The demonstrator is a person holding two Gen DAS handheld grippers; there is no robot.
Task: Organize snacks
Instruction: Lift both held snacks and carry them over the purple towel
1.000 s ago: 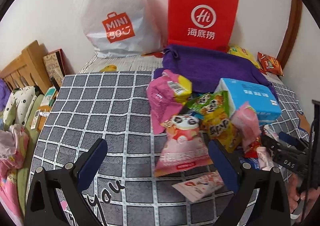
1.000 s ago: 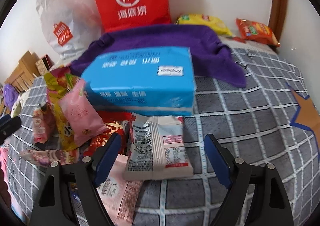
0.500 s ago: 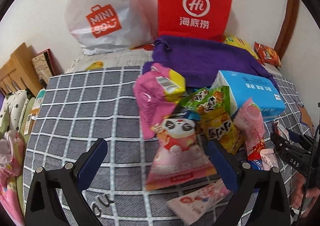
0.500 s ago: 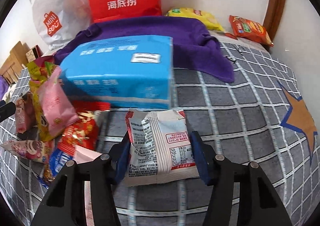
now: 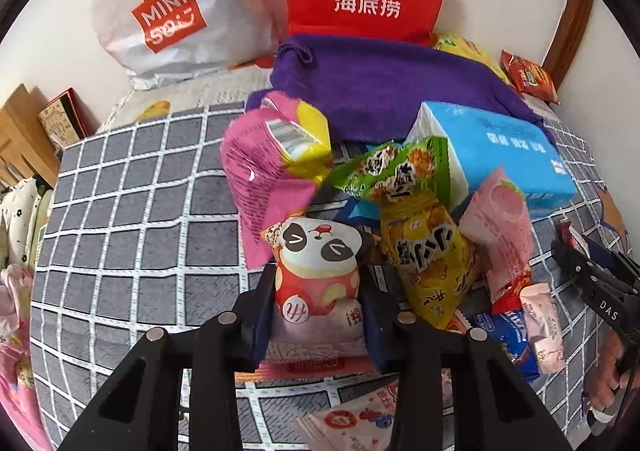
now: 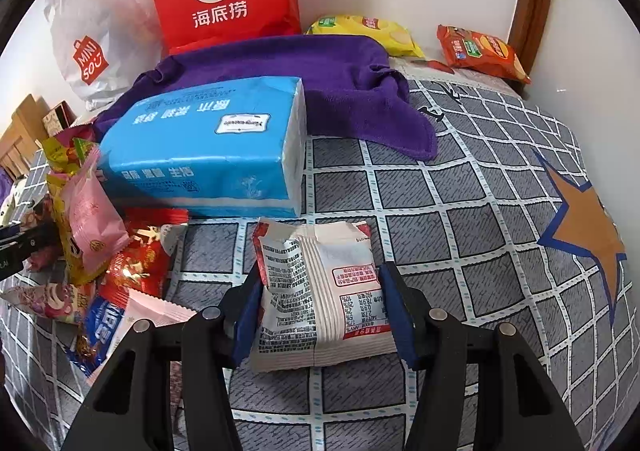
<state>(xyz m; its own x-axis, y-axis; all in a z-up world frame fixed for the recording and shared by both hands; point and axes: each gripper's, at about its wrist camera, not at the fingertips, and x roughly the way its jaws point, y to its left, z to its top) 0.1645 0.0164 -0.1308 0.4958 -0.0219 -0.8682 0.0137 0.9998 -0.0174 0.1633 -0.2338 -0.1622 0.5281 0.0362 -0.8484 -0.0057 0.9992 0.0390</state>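
Crinkly, light panda snack pouch (image 5: 318, 283), left of the blue tissue pack (image 5: 496, 155), is yielding mid-body as the left gripper (image 5: 320, 315) is closing on it, while the right gripper (image 6: 320, 311) is closing on the white packet (image 6: 320, 291)

Left tool (image 5: 318, 315) closing, pads pressing; right tool (image 6: 320, 309) likewise closing
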